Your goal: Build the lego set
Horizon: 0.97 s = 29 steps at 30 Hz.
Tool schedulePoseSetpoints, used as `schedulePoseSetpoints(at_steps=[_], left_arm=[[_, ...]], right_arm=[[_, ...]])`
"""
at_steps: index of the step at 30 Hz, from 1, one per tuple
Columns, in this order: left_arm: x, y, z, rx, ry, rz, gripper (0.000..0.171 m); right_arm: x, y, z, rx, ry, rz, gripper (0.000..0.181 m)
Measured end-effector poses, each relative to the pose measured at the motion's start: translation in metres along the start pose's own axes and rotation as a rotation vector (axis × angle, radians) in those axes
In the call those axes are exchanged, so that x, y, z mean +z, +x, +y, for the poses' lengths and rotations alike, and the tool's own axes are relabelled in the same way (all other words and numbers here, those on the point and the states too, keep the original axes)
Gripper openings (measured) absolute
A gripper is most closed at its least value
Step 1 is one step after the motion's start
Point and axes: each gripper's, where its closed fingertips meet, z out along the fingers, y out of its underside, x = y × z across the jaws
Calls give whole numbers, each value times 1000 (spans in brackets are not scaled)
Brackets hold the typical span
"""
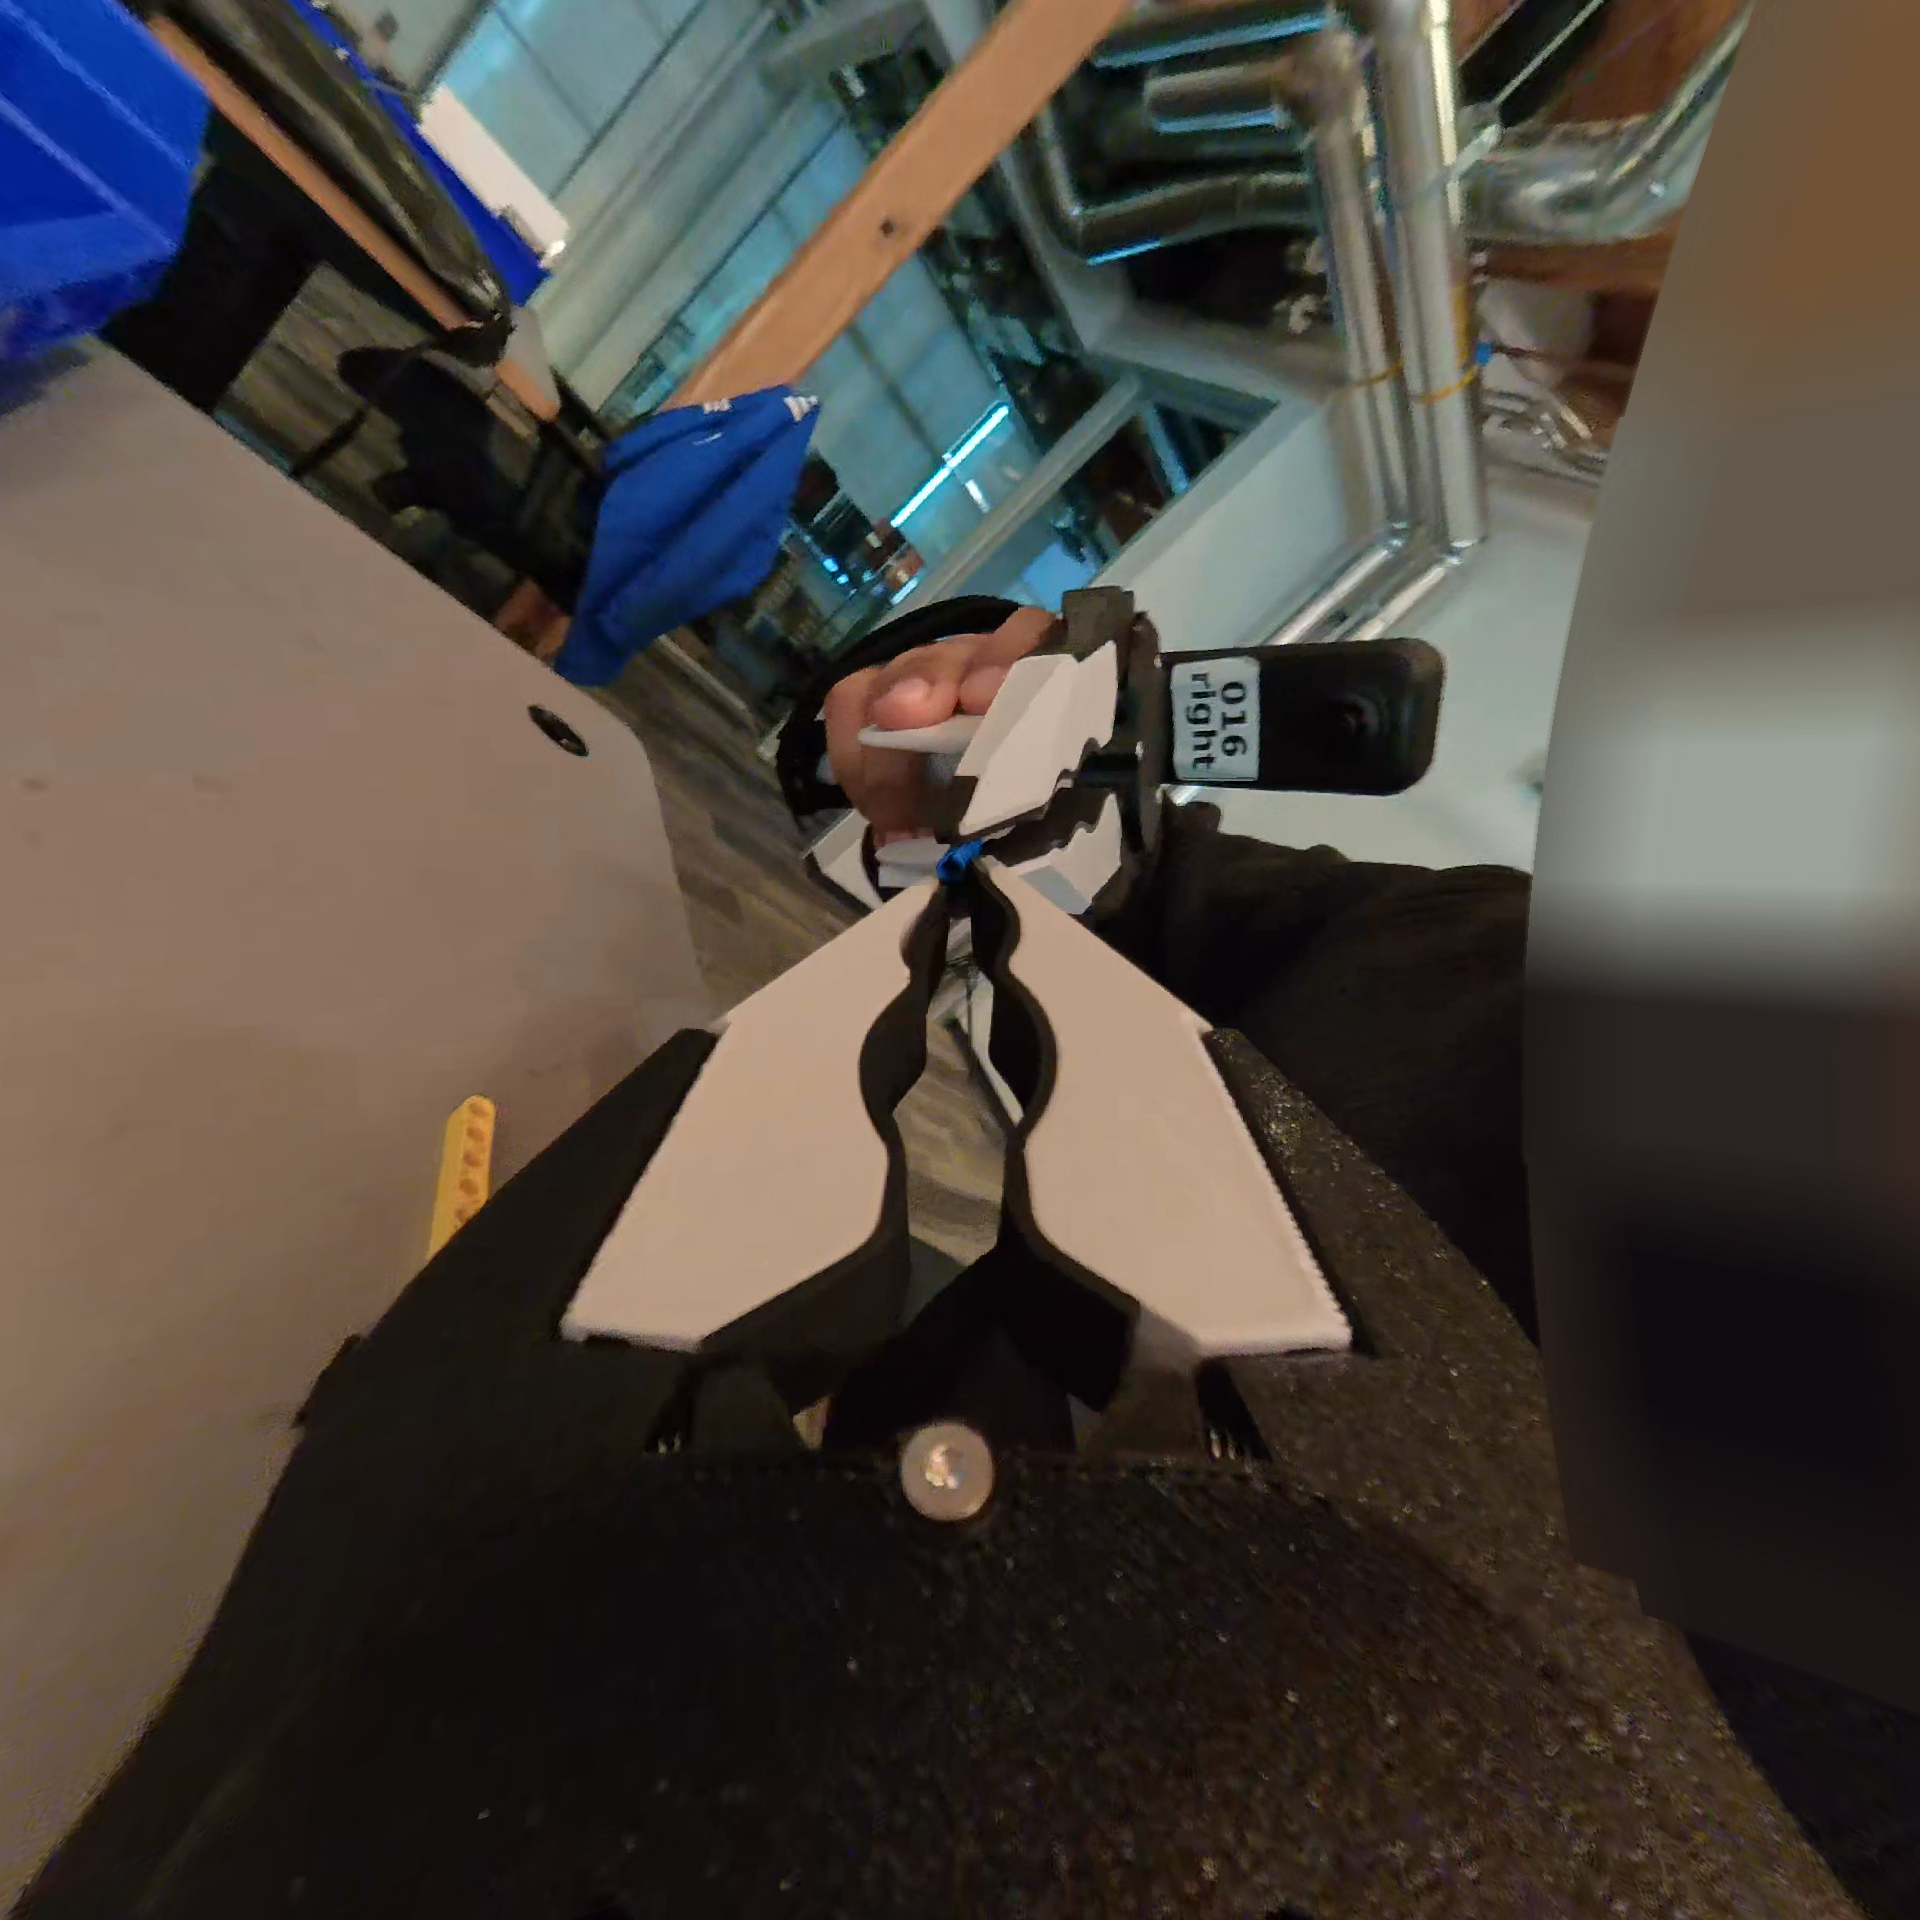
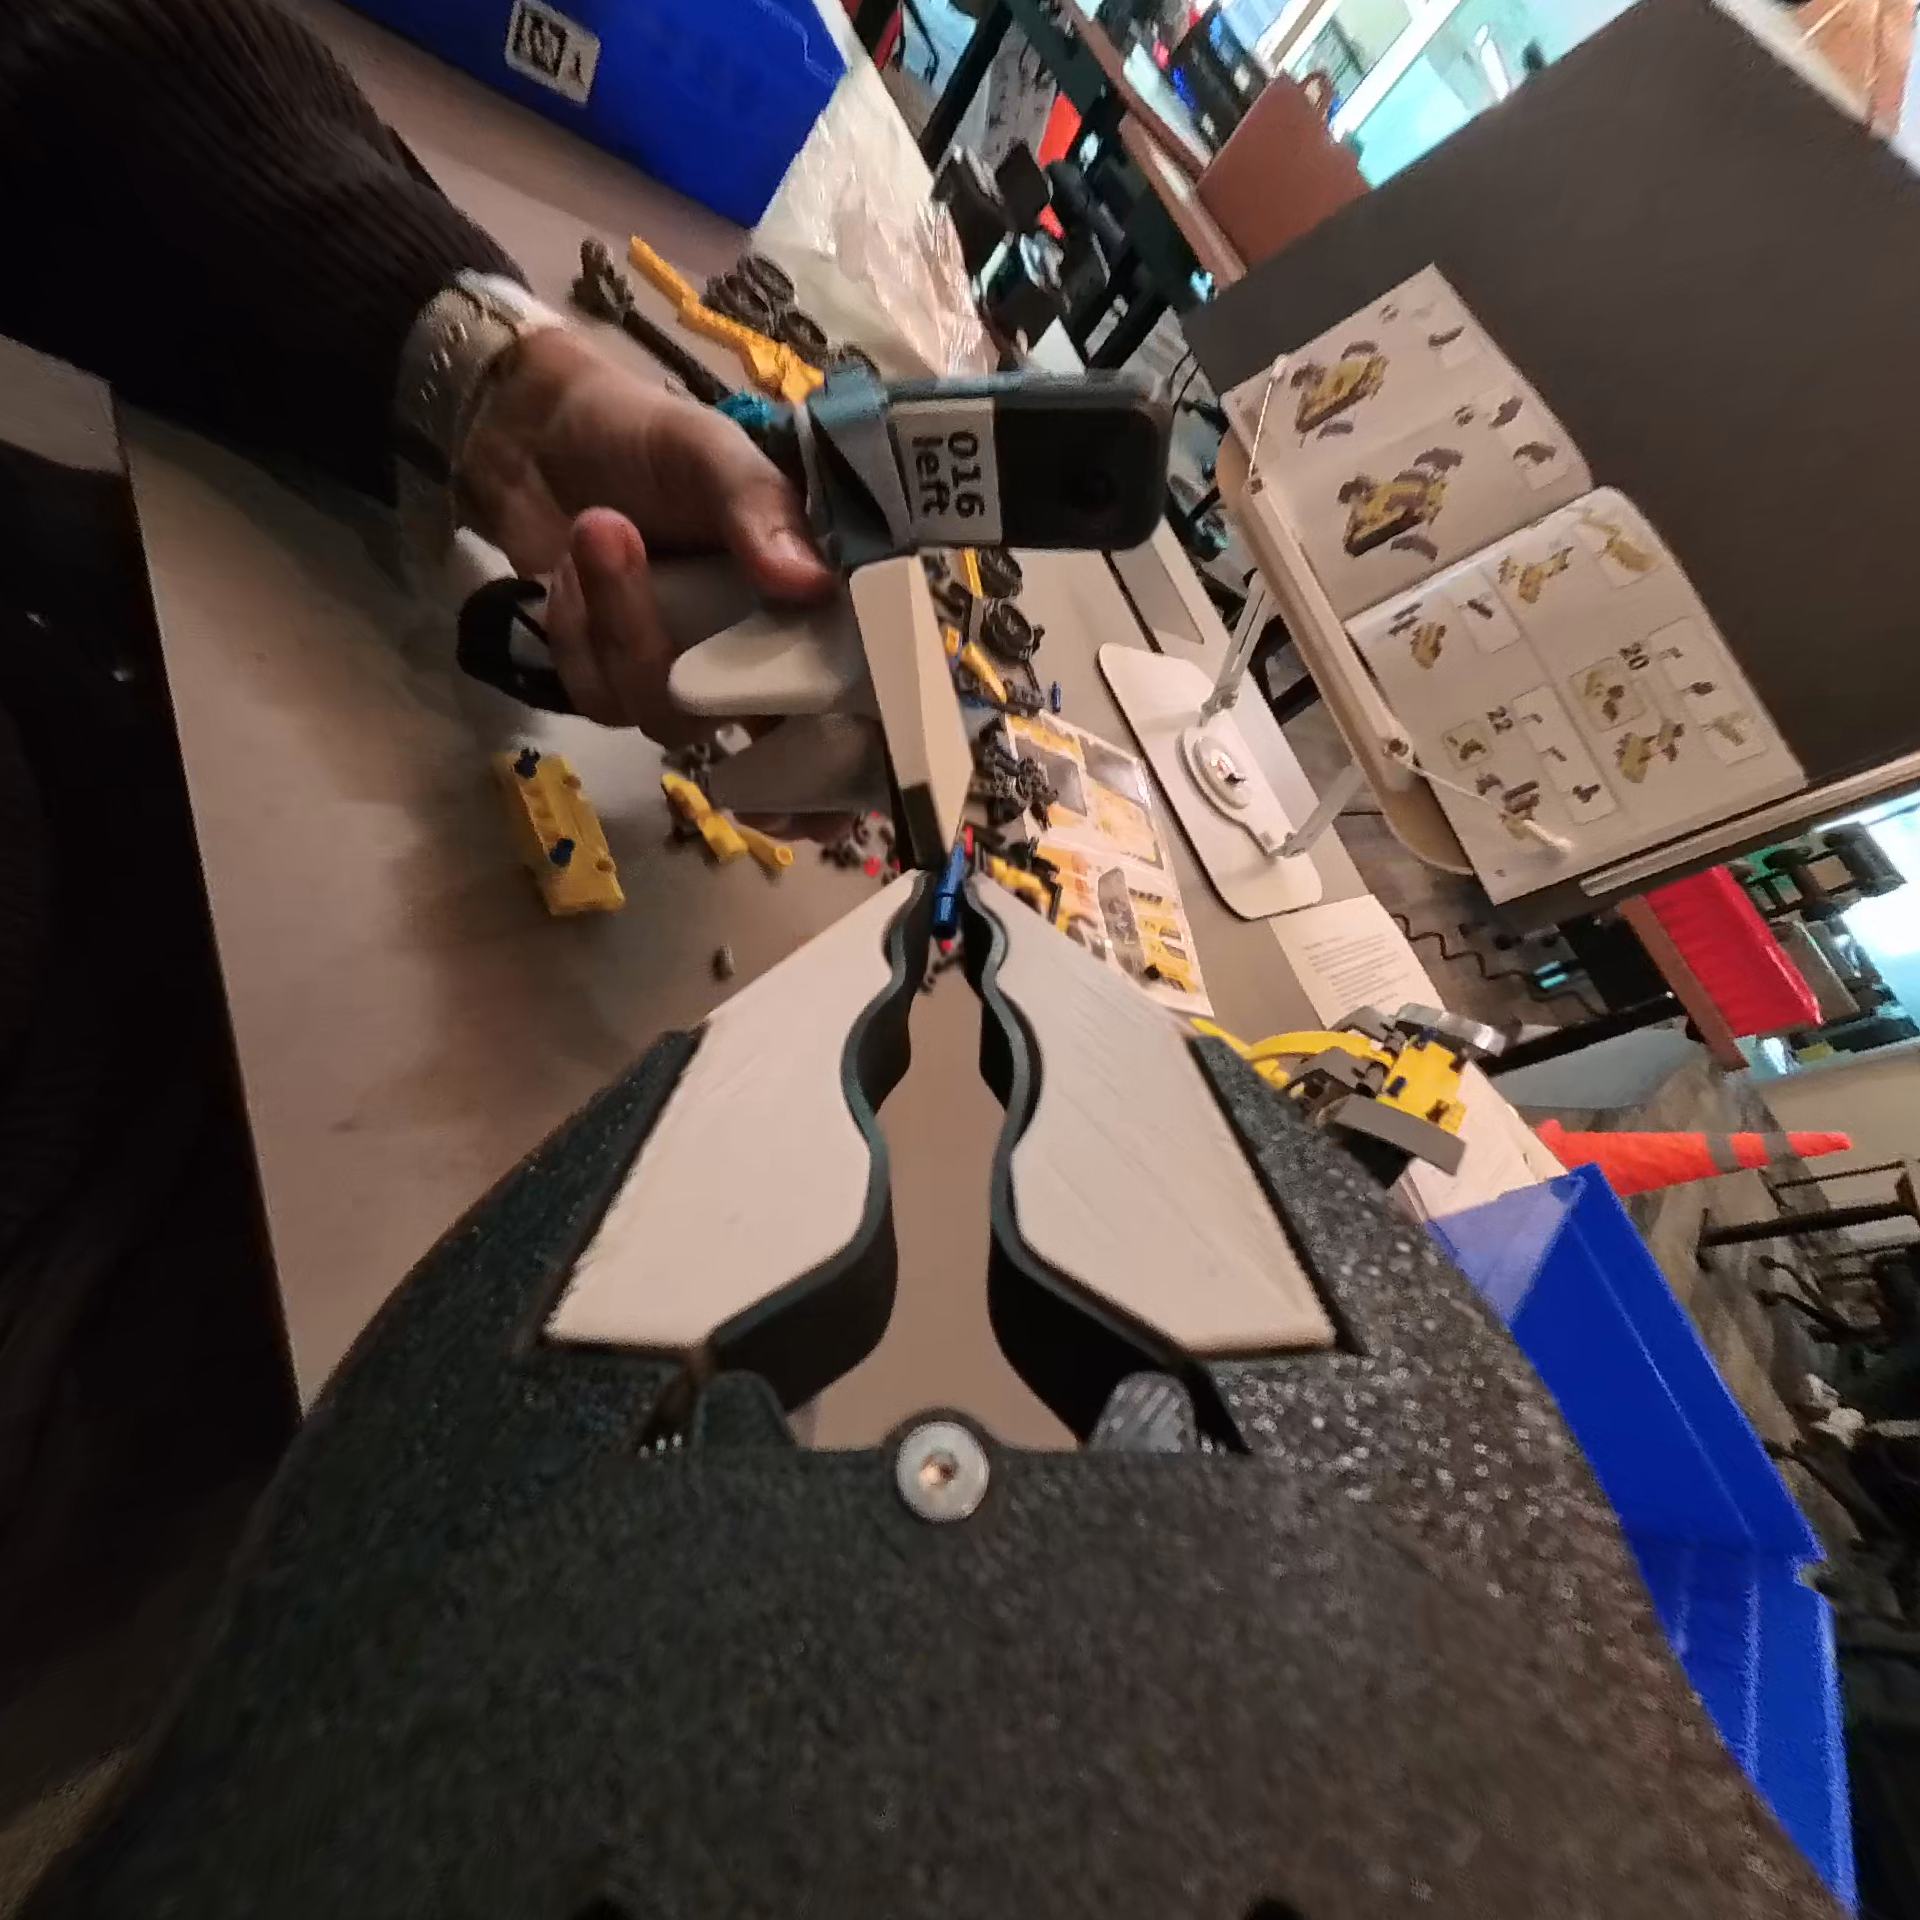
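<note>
A small blue Lego pin (image 2: 945, 900) sits between the tips of my right gripper (image 2: 943, 906), which is shut on it above the table. My left gripper (image 1: 960, 896) meets it tip to tip, nearly closed, with one end of the blue pin (image 1: 956, 860) at its tips. In the right wrist view the left gripper (image 2: 928, 836) shows edge-on, held by a hand. In the left wrist view the right gripper (image 1: 987, 831) faces me. A yellow block with blue pins (image 2: 556, 831) and loose yellow and dark parts (image 2: 727, 826) lie on the table (image 2: 364, 935).
An open instruction booklet (image 2: 1507, 623) stands on a holder at the right. A partly built yellow model (image 2: 1382, 1081) and a blue bin (image 2: 1662, 1455) are at the near right. A printed leaflet (image 2: 1101, 831) lies flat. A yellow beam (image 1: 468, 1164) lies beside my left gripper. The grippers are tip to tip, or close to it.
</note>
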Motion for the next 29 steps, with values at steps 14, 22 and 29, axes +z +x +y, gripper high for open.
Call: schedulePoseSetpoints(at_steps=[14,22,29], left_arm=[[-11,34,-13,-37,67,199,2],[-12,36,-15,80,80,145,1],[-14,42,-14,7,57,211,0]], right_arm=[[-1,0,-37,-82,67,34,5],[4,6,-39,-12,46,61,5],[3,3,-51,-29,162,100,40]])
